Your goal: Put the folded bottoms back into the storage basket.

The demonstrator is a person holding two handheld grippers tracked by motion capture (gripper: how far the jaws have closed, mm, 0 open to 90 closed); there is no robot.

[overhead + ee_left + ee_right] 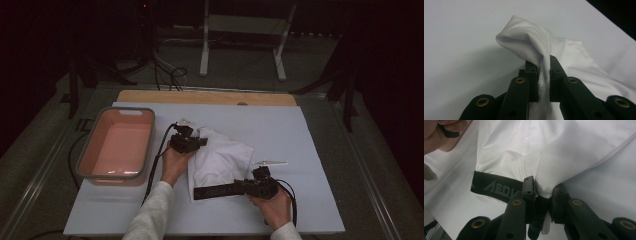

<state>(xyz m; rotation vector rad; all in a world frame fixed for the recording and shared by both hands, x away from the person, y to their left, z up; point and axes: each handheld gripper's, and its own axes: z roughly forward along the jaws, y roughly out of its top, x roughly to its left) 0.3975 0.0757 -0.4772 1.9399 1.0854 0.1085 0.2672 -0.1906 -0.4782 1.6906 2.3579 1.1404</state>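
Note:
A white garment (222,159) with a black lettered waistband (216,190) lies crumpled in the middle of the white table cover (300,135). My left gripper (199,141) is shut on a bunched fold of the white cloth (529,41) at the garment's far left side. My right gripper (242,187) is shut on the garment's near edge, pinching both the waistband (496,187) and the white cloth (549,180). In the right gripper view the other hand (441,135) shows at the top left.
A pink tub with a grey rim (117,145) stands at the left of the table cover. A wooden board edge (205,96) runs along the far side. A white metal stand (245,30) is on the floor beyond.

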